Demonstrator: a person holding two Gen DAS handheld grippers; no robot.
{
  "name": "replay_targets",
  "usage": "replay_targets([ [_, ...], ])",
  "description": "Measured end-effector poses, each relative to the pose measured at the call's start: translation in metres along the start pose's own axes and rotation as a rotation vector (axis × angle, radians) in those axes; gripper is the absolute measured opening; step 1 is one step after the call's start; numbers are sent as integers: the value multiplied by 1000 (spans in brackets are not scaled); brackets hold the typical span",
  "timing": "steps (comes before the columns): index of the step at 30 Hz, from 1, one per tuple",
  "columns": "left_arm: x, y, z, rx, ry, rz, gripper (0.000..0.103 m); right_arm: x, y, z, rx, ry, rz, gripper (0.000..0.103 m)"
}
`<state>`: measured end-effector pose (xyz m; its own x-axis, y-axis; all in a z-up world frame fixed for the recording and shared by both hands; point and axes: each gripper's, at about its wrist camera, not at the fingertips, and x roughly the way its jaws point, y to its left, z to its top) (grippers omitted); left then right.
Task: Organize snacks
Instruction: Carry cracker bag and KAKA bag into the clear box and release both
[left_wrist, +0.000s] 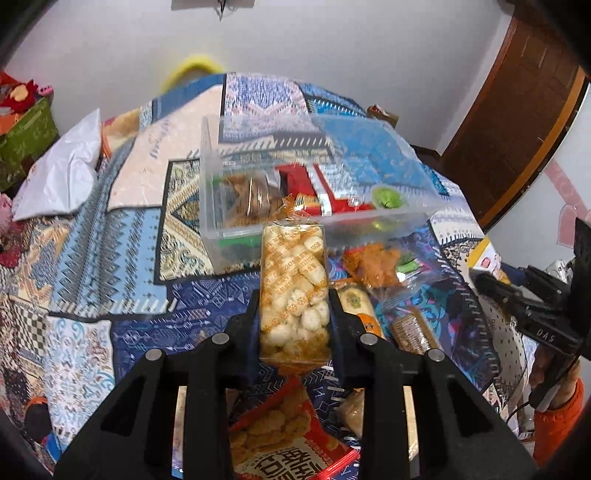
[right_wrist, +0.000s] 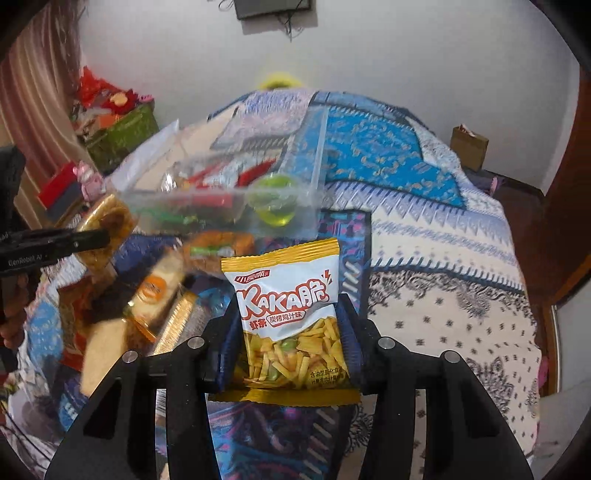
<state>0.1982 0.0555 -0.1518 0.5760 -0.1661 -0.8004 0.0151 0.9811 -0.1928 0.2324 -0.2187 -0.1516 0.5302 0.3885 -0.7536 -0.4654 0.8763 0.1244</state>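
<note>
Patterned bedspread carries loose snacks beside a clear bin. Left hand-held gripper clamps a puff packet; right hand-held gripper clamps a chip bag, likely for binning.

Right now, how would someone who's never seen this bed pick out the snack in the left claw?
Start at the clear plastic bin on the patchwork bedspread. Just in front of it, the left claw is shut on a tall clear packet of pale round puffs. Unlike the printed packs nearby, it is see-through with orange lettering.
</note>
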Motion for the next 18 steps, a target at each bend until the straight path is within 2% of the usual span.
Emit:
replay_targets([
  [7, -18, -2, 17, -6, -64, -17, 31, -12, 9, 24, -14, -67, 15, 44],
  [12, -26, -2, 36, -8, -114, -30, 31, -6, 15, 44, -18, -101, 34, 44],
  [18, -15, 0, 62, -1, -142, -5, 31, 11, 22, 72, -10, -129, 59, 45],
])
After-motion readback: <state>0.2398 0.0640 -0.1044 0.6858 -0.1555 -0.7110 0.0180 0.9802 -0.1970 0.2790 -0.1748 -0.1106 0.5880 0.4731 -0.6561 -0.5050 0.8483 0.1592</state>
